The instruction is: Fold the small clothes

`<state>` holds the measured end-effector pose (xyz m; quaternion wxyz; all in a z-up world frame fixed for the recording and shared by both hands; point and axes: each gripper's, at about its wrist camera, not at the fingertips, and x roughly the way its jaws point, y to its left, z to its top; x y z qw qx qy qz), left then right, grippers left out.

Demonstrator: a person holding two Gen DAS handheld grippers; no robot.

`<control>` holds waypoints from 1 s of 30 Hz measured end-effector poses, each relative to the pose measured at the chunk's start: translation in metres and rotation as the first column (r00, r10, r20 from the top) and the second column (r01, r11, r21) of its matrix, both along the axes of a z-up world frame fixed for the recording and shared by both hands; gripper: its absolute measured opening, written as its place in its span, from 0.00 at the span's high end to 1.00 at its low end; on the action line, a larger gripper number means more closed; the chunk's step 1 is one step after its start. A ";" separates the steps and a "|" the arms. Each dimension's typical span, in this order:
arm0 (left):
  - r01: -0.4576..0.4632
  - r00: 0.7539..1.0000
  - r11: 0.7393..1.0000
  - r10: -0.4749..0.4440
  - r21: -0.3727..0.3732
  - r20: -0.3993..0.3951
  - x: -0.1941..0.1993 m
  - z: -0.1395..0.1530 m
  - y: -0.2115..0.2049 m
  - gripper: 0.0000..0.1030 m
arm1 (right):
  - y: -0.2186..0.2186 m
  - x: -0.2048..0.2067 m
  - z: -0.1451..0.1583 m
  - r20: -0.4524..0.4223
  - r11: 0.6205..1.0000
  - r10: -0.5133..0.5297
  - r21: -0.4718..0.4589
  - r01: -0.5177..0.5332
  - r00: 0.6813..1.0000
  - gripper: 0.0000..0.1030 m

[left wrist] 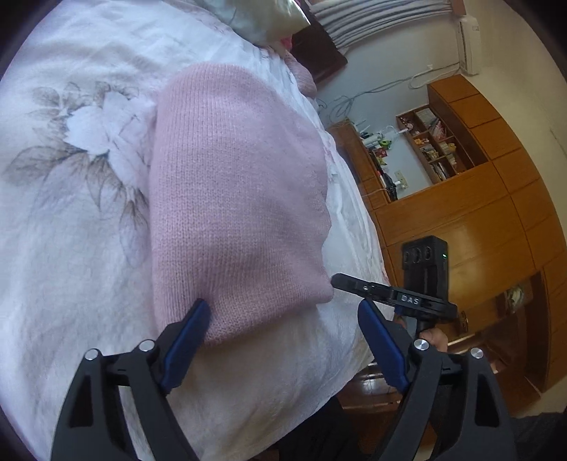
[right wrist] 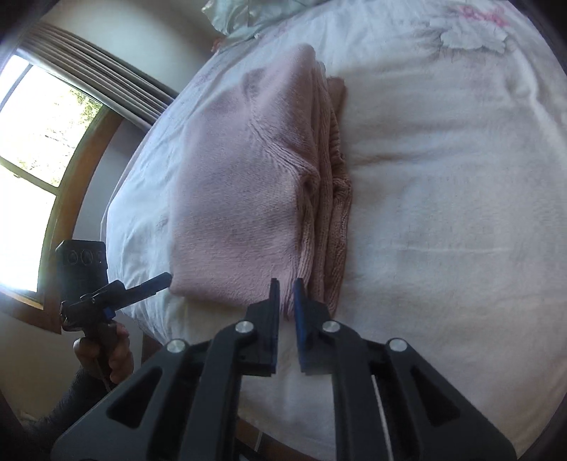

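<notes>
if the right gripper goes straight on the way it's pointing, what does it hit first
Most likely the near edge of the folded pink sweater, at its stacked layers. The right gripper, jaws nearly shut with nothing between them, points right at it over the white bedsheet. Depth is hard to judge.

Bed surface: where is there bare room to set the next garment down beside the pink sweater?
Bare sheet lies wide open beyond the pink sweater's stacked folded edges. The near strip before the right claw is narrow. The far end by the pillow is crowded.
</notes>
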<state>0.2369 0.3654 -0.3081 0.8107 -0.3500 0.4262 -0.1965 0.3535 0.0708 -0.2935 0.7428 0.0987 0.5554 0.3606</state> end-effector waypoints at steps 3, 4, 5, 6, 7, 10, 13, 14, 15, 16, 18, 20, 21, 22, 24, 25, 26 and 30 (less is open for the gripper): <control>-0.063 0.998 0.972 0.057 0.228 0.036 -0.047 0.048 -0.021 0.04 | -0.007 -0.053 0.052 0.184 0.996 -0.028 -0.076 0.043 0.983 0.41; -0.090 0.996 0.944 0.079 0.319 0.046 -0.064 0.064 -0.029 0.04 | -0.010 -0.077 0.070 0.260 0.993 -0.040 -0.100 0.068 0.965 0.20; -0.114 0.993 0.911 0.096 0.397 0.064 -0.081 0.079 -0.039 0.04 | -0.013 -0.101 0.085 0.327 0.988 -0.052 -0.121 0.096 0.944 0.14; -0.135 0.991 0.878 0.108 0.459 0.084 -0.099 0.093 -0.049 0.04 | -0.017 -0.122 0.097 0.378 0.982 -0.061 -0.142 0.123 0.924 0.10; -0.156 0.988 0.842 0.123 0.517 0.097 -0.117 0.104 -0.058 0.04 | -0.021 -0.143 0.107 0.415 0.976 -0.066 -0.162 0.145 0.908 0.09; -0.221 0.975 0.762 0.161 0.609 0.153 -0.160 0.134 -0.083 0.04 | -0.022 -0.192 0.123 0.468 0.954 -0.089 -0.213 0.210 0.879 0.04; -0.234 0.972 0.765 0.180 0.600 0.150 -0.192 0.154 -0.093 0.04 | -0.029 -0.233 0.134 0.500 0.931 -0.131 -0.235 0.280 0.856 0.04; -0.233 0.973 0.770 0.184 0.594 0.143 -0.203 0.158 -0.095 0.04 | -0.034 -0.242 0.139 0.512 0.924 -0.149 -0.233 0.303 0.846 0.04; -0.234 0.972 0.769 0.190 0.595 0.137 -0.211 0.165 -0.098 0.04 | -0.040 -0.250 0.142 0.521 0.919 -0.166 -0.226 0.324 0.837 0.04; -0.236 0.972 0.765 0.196 0.599 0.132 -0.219 0.171 -0.101 0.04 | -0.043 -0.260 0.148 0.527 0.913 -0.182 -0.223 0.341 0.830 0.03; -0.237 0.972 0.773 0.194 0.588 0.135 -0.240 0.186 -0.107 0.04 | -0.047 -0.279 0.160 0.539 0.910 -0.196 -0.212 0.357 0.819 0.03; -0.237 0.971 0.796 0.184 0.557 0.150 -0.260 0.199 -0.111 0.04 | -0.051 -0.297 0.172 0.560 0.910 -0.188 -0.210 0.358 0.807 0.03; -0.239 0.971 0.802 0.181 0.548 0.157 -0.269 0.207 -0.113 0.04 | -0.053 -0.307 0.180 0.576 0.907 -0.182 -0.214 0.362 0.797 0.03; -0.241 0.970 0.804 0.178 0.544 0.166 -0.277 0.214 -0.116 0.04 | -0.054 -0.315 0.185 0.590 0.909 -0.172 -0.214 0.359 0.789 0.03; -0.255 0.965 0.802 0.175 0.541 0.195 -0.294 0.225 -0.123 0.04 | -0.056 -0.331 0.195 0.615 0.902 -0.146 -0.239 0.360 0.775 0.03; -0.260 0.963 0.796 0.175 0.546 0.203 -0.301 0.227 -0.127 0.04 | -0.056 -0.338 0.198 0.625 0.897 -0.141 -0.247 0.366 0.767 0.03; -0.255 0.964 0.790 0.165 0.558 0.208 -0.307 0.229 -0.132 0.04 | -0.055 -0.346 0.200 0.633 0.895 -0.136 -0.251 0.368 0.762 0.03; -0.251 0.966 0.745 0.157 0.618 0.204 -0.326 0.230 -0.150 0.04 | -0.058 -0.365 0.202 0.631 0.889 -0.143 -0.257 0.380 0.762 0.03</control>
